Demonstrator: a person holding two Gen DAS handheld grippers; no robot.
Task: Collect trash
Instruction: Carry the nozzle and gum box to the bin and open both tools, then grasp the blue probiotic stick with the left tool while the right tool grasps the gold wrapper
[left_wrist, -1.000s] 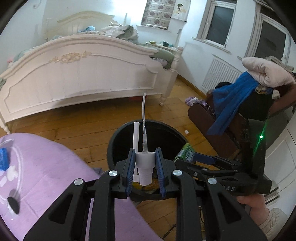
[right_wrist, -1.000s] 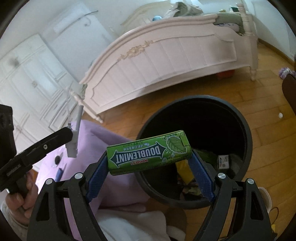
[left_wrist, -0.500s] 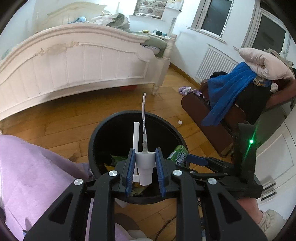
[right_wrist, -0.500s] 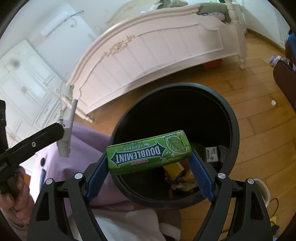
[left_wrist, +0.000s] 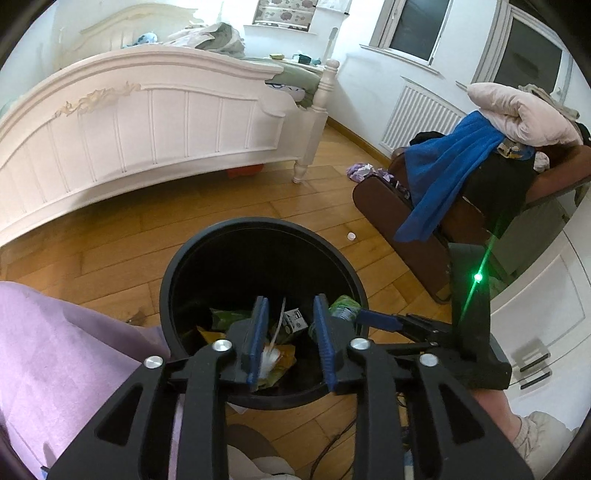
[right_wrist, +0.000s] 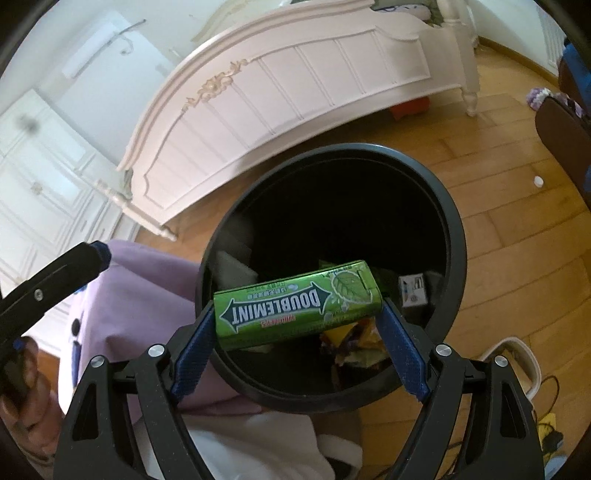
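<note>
The black trash bin (left_wrist: 258, 226) stands on the wood floor with wrappers and a small carton in it. Over its near rim, my left gripper (left_wrist: 290, 301) is opening with nothing between its pads. A blurred white tube piece (left_wrist: 271, 355) lies or falls among the trash just below. My right gripper (right_wrist: 297, 312) hangs over the bin (right_wrist: 452, 236). Its jaws are opening, but the pads still touch the ends of a tilted green Doublemint gum pack (right_wrist: 295, 304). The pack's end (left_wrist: 343, 305) also shows in the left wrist view.
A white bed (left_wrist: 147, 122) stands behind the bin. A brown chair (left_wrist: 424, 236) draped with a blue cloth (left_wrist: 450, 173) is at the right. Purple fabric (left_wrist: 55, 350) lies left of the bin. A small white cap (left_wrist: 351, 235) sits on the floor, and cables (right_wrist: 550, 417) lie at the near right.
My left jaws have spread, and the white tube piece has dropped out of them into the bin. Both grippers came lower over the bin. The gum pack tilted a little.
</note>
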